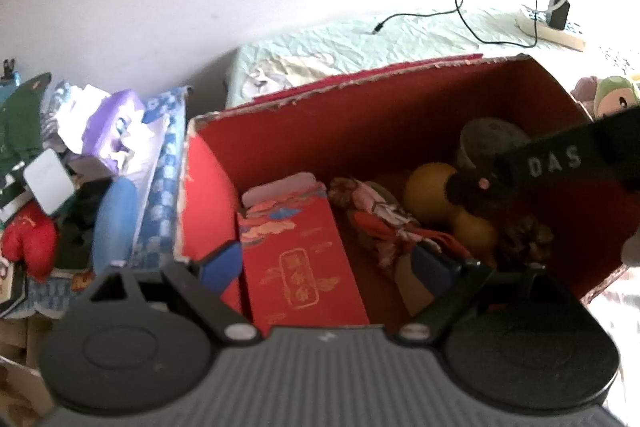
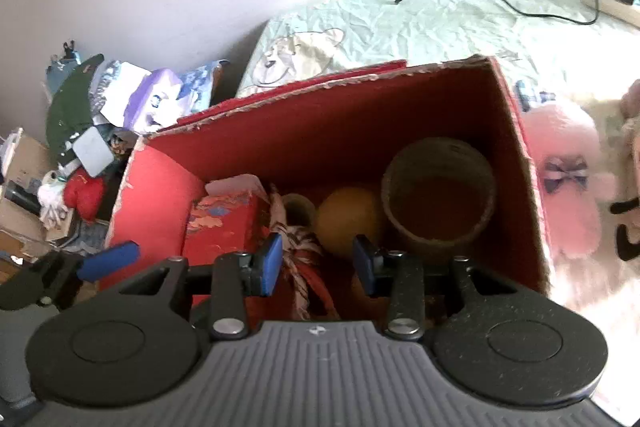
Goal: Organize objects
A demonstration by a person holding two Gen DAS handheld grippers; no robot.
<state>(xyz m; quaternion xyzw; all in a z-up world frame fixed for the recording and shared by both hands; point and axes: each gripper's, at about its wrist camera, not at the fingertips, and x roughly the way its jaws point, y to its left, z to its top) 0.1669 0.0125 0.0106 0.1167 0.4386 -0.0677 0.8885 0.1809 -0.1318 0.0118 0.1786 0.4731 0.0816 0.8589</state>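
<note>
With both my left tongs [image 1: 324,267] and right tongs [image 2: 316,261] spread empty over the red box [image 2: 340,123], I should lift straight clear.

A home bedroom: bed sheet [image 2: 440,23], plush toy [image 2: 560,187], cluttered boxes [image 2: 24,163].

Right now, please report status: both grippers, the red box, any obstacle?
Left gripper open, empty. Right gripper part open, empty, above the cloth doll. Red box holds items. Nothing blocking.
</note>
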